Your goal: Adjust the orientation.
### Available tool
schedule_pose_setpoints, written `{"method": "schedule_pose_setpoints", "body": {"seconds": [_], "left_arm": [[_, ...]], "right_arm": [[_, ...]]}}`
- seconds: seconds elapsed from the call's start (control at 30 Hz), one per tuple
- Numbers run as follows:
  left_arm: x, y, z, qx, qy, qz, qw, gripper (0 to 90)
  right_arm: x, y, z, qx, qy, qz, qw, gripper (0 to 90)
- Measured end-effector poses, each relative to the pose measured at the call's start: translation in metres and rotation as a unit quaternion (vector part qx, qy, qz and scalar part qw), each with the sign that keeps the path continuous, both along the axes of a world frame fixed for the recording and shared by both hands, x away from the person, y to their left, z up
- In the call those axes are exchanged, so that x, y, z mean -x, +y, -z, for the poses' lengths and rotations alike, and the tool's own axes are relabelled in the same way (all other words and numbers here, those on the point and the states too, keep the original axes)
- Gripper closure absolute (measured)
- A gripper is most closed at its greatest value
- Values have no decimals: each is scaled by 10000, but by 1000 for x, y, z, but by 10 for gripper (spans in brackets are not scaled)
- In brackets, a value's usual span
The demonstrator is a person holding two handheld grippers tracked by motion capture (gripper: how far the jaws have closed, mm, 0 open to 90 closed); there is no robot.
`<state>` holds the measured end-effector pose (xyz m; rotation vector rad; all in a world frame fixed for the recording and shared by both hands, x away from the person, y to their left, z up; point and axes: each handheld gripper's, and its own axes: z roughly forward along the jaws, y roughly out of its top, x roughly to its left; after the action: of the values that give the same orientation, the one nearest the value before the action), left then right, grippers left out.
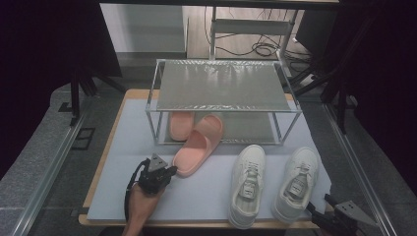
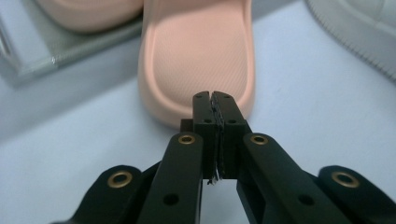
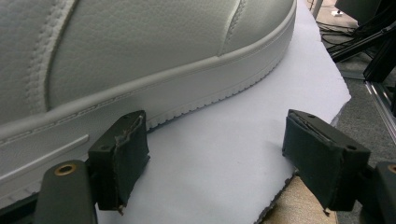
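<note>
Jaws: left gripper (image 2: 215,100) pressed together at pink slipper (image 2: 198,56) heel; right gripper (image 3: 224,154) spread wide beside white sneaker (image 3: 140,60).

Table (image 1: 105,162), white-matted, bears shelf rack (image 1: 221,93), slipper (image 1: 194,150), sneakers (image 1: 248,184).

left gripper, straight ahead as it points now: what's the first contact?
Likely the pink slipper: the left gripper, fingers shut, points at its heel end, which lies just ahead of the tips. The exact gap is unclear.

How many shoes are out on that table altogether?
4: two white sneakers side by side at front right; one pink slipper leaning out of the rack's bottom shelf; another pink slipper on that shelf, partly hidden.
</note>
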<state>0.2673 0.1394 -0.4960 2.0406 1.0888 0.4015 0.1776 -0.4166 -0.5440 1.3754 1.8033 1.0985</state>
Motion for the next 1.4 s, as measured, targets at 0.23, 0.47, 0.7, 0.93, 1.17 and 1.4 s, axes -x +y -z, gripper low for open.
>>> {"method": "schedule_pose_setpoints", "body": {"seconds": [0.23,0.47,0.7,0.93,1.17,1.4], "left_arm": [[-1,3,14,-158,179,-87,9997,892],[-5,-6,20,-184,256,-42,9995,891],[-7,-20,20,-150,239,105,9995,890],[-11,-38,21,-116,245,314,9991,889],[-18,-53,22,-67,232,457,9987,889],[-24,-63,23,112,197,476,9986,889]], "right_arm": [[0,0,0,-4,7,3,10000,221],[0,0,0,9,-2,-2,10000,221],[0,0,0,8,-3,-2,10000,221],[0,0,0,7,-5,-2,10000,221],[0,0,0,5,-7,-2,10000,221],[0,0,0,3,-12,-2,10000,221]]}}
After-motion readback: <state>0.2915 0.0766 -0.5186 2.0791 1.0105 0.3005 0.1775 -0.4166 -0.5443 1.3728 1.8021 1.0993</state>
